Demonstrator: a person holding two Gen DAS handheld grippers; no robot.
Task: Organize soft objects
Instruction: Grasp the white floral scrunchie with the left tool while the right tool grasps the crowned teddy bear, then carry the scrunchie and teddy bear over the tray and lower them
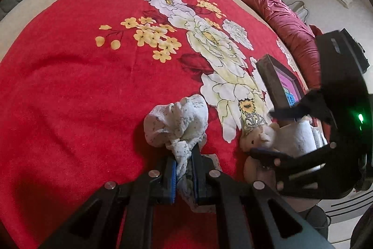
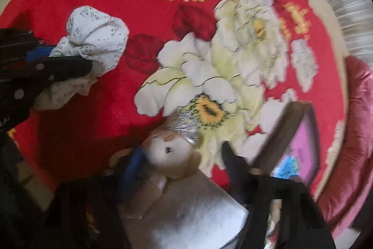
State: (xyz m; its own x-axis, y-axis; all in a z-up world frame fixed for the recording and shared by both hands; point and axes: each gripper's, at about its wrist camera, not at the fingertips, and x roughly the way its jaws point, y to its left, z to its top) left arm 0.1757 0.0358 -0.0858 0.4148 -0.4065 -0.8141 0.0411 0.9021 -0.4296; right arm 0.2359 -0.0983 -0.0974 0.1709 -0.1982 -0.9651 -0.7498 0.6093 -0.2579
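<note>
Cloth bundle (image 1: 177, 123) lay on the red blanket (image 1: 70, 85), its tail clenched in the left gripper (image 1: 184, 169) jaws, likely for moving. Right gripper (image 2: 184, 158) jaws stood spread around a plush toy (image 2: 170, 158), seemingly reaching to grab it.

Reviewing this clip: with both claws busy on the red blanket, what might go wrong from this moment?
1. The left claw pinches only a twisted tail of the white cloth; the bundle may unravel or slip out when lifted.
2. The right claw straddles the plush toy with its jaws apart, right beside the box; it may bump the box's edge or miss the toy.
</note>
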